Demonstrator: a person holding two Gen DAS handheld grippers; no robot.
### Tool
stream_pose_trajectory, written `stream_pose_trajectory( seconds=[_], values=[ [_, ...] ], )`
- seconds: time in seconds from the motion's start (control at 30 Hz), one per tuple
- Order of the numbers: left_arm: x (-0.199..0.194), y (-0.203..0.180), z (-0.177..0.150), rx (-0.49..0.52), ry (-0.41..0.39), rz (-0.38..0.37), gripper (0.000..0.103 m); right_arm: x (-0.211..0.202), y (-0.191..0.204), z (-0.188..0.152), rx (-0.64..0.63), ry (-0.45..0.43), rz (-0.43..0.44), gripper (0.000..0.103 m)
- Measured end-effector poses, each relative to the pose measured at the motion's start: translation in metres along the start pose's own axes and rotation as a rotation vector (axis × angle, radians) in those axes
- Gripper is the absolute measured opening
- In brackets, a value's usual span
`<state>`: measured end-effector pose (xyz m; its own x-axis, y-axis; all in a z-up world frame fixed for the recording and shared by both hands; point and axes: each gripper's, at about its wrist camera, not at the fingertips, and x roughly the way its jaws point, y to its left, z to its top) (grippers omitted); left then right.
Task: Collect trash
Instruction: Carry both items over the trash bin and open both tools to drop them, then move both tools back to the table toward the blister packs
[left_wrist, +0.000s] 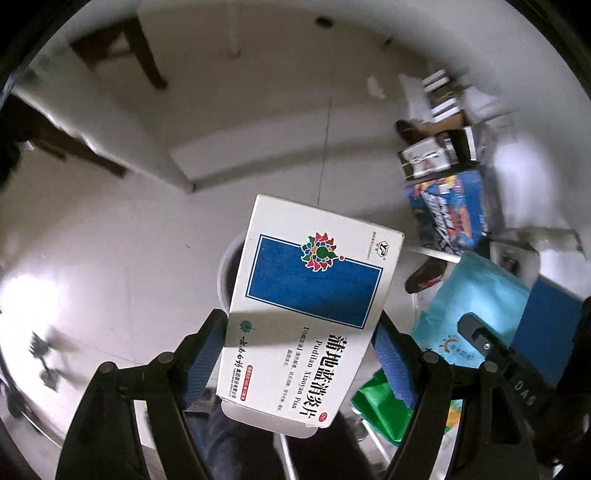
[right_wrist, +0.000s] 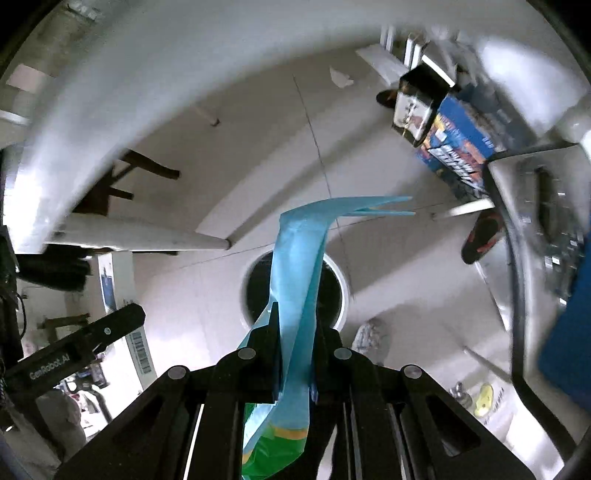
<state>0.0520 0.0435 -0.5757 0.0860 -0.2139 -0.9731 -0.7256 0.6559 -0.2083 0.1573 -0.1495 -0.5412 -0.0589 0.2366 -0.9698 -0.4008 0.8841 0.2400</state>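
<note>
Here the medicine box (left_wrist: 310, 306) sits clamped between the left tongs (left_wrist: 301, 350) — above the bin (left_wrist: 227, 273).

Left gripper (left_wrist: 301, 354): points steeply down at the floor, its blue-padded fingers (left_wrist: 393, 363) clamped on the long sides of a medicine box.
Medicine box (left_wrist: 308, 306): white carton with a blue rectangle, a flower-like emblem and the words "Pudilan Xiaoyan Pian"; tilted, far end up-left.
Trash bin (left_wrist: 226, 271): round and white-rimmed, mostly hidden behind the box.
Right gripper (left_wrist: 491, 343): black, at the right edge, beside a light-blue and green plastic bag (left_wrist: 476, 295).
Floor (left_wrist: 110, 258): pale glossy tiles.
Upper right: blurred blue printed carton (left_wrist: 448, 210).
</note>
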Motion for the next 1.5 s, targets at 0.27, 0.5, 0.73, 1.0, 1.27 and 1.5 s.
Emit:
stream_pose_trajectory(
  seconds=[0.27, 0.5, 0.73, 1.0, 1.27, 1.5],
  values=[
    [0.134, 0.037, 0.016, -0.085, 0.165, -0.079, 0.079, 0.157, -0.023, 0.001, 0.023, 0.072, -0.020, 0.011],
    [0.150, 0.054, 0.013, -0.066, 0.175, -0.028, 0.103, 0.227, -0.027, -0.010, 0.028, 0.192, -0.007, 0.045],
    [0.110, 0.063, -0.004, 0.077, 0.027, 0.182, 0.103, 0.219, -0.018, -0.021, -0.068, 0.195, -0.068, 0.100],
    [0.055, 0.056, -0.027, 0.121, -0.034, 0.269, 0.103, 0.166, 0.010, -0.025, -0.163, 0.144, -0.185, 0.103],
    [-0.023, 0.042, -0.049, 0.090, -0.066, 0.252, 0.103, 0.079, 0.023, -0.039, -0.165, 0.107, -0.217, 0.103],
    [-0.105, 0.028, -0.071, 0.097, -0.100, 0.234, 0.103, -0.014, 0.046, -0.052, -0.178, 0.085, -0.197, 0.103]
  ],
)
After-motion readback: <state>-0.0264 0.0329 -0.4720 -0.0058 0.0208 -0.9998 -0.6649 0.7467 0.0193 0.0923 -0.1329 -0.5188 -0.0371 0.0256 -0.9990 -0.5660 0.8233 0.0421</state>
